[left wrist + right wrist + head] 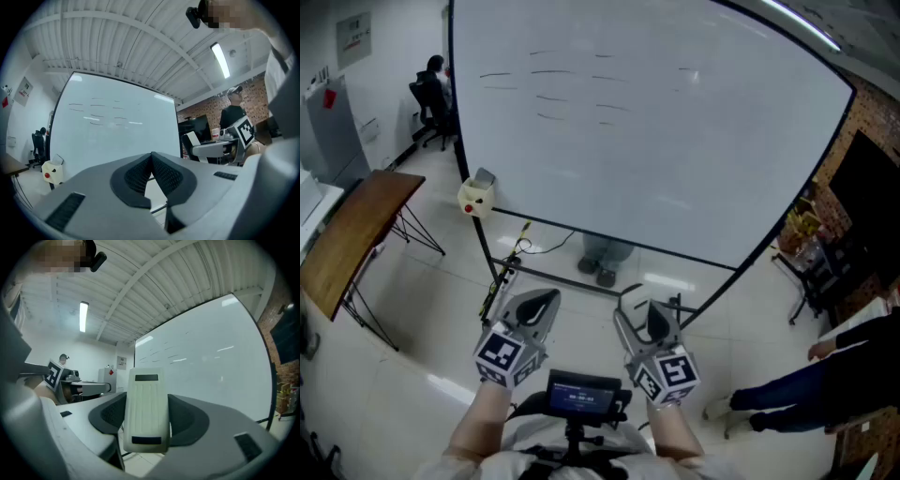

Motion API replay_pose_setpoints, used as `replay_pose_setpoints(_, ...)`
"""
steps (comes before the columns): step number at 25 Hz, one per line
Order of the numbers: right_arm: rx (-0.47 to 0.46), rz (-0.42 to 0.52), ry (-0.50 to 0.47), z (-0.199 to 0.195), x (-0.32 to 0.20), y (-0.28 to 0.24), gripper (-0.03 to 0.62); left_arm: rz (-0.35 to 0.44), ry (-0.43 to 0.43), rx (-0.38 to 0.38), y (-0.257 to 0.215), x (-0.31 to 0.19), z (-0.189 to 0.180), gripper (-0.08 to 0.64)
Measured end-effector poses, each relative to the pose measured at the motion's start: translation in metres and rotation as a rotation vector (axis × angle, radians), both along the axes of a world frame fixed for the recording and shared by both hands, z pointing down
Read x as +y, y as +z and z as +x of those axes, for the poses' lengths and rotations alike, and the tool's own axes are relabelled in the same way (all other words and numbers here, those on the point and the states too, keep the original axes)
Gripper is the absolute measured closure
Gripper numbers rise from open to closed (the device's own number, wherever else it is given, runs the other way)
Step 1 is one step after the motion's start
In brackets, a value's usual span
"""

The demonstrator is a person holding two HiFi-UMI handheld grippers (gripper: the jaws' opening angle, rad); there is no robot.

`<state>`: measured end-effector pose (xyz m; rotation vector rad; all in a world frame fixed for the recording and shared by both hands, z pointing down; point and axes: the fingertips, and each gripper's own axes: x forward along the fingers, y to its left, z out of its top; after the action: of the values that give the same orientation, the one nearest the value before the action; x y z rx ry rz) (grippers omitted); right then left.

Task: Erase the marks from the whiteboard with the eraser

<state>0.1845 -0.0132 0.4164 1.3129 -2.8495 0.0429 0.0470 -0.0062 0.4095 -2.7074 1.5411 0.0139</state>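
Clamping a cream eraser (146,423) upright, the right gripper (146,401) has its jaws shut on the eraser's two sides. The left gripper (151,155) has its jaws closed tip to tip with nothing between them. A cream box (475,198) hangs on the whiteboard (675,150) frame at lower left; its contents cannot be made out. The marks (572,89) lie high on the board, well apart from both grippers. Open floor separates grippers and board. A wooden table (356,234) stands left; a person (797,398) stands right.
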Motion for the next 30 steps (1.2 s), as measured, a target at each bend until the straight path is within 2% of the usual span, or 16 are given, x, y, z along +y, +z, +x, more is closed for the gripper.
replay_pose_setpoints(9, 0.001, 0.019, -0.020, -0.010, -0.050, -0.007, 0.327, 0.013, -0.013, 0.002, -0.004, -0.049, -0.014, 0.565)
replay_pose_setpoints(15, 0.006, 0.017, 0.026, -0.030, -0.110, -0.003, 0.327, 0.023, 0.034, 0.006, -0.005, -0.112, -0.037, 0.565)
replay_pose_setpoints(21, 0.007, 0.028, 0.096, -0.071, -0.180, -0.011, 0.327, 0.026, 0.100, 0.003, -0.011, -0.195, -0.078, 0.565)
replay_pose_setpoints(30, 0.011, 0.111, 0.210, -0.128, -0.272, -0.048, 0.327, 0.089, 0.176, 0.007, -0.047, -0.294, -0.143, 0.565)
